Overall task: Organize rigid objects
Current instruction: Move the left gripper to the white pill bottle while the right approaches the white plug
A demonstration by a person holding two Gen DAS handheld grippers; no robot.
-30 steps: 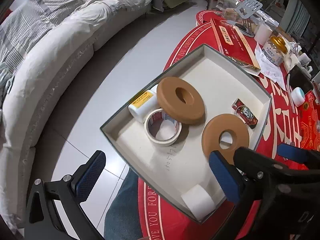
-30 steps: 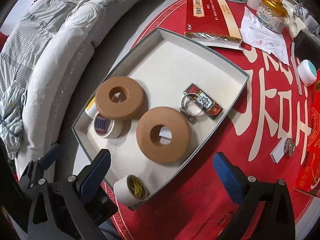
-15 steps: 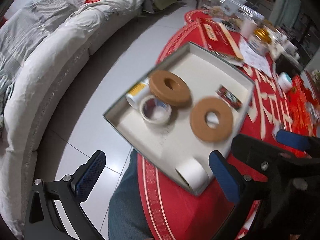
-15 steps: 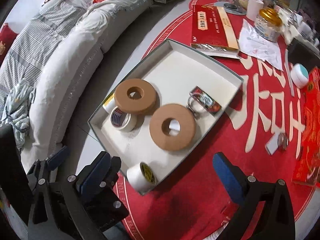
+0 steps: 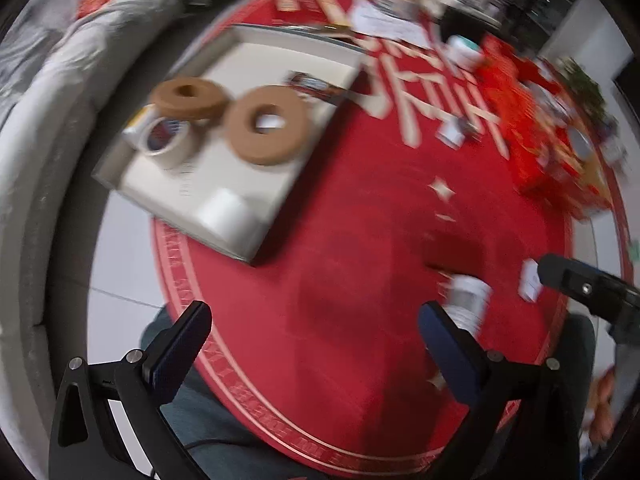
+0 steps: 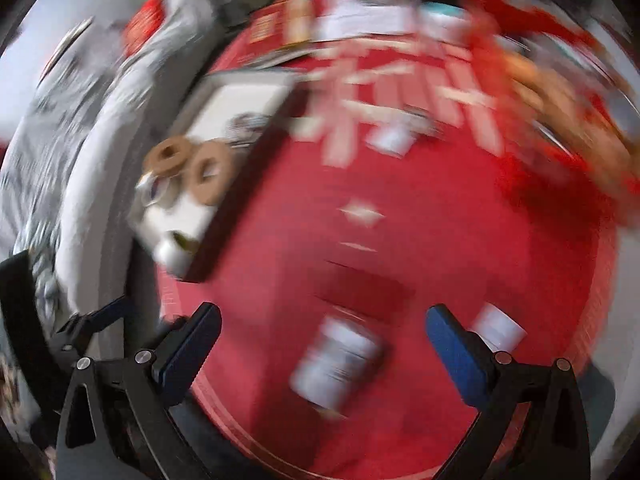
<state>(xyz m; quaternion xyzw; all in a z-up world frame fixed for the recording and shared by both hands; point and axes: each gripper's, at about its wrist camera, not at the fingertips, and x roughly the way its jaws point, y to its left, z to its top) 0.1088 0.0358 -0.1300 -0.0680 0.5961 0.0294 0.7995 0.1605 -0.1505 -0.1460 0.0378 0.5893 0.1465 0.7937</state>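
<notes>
Though smeared by blur in both views, enough to read. At the left gripper (image 5: 312, 312): fingers (image 5: 180, 344) spread wide, nothing between them, hanging above the near edge of the round red surface (image 5: 340, 240). Likewise at the right gripper (image 6: 323, 314): fingers (image 6: 188, 348) wide apart and empty, poised over a white bottle (image 6: 340, 360) lying on its side on the red cloth, not touching it. Just beyond the right fingertip, a small white box (image 6: 496, 326).

From the left wrist, that same bottle (image 5: 468, 296) just past the right-hand fingertip, with the white box (image 5: 530, 284) beside it and part of the other gripper's black frame (image 5: 588, 292) close by.

Farther left, overhanging the surface's edge: a shallow grey-rimmed tray (image 5: 216, 240). Inside it, two brown rings, one (image 5: 172, 98) propped on a roll of masking tape (image 5: 176, 156), the other (image 5: 240, 136) flat beside it; a plain white roll (image 5: 226, 212) in the near corner; a dark packet (image 5: 316, 84) by the far wall. Well apart from both grippers.

Along the far side of the surface, red boxes and jars, too blurred to tell. Beyond the tray, a grey sofa (image 5: 32, 120). Below the left fingers, a trouser leg (image 5: 208, 420).
</notes>
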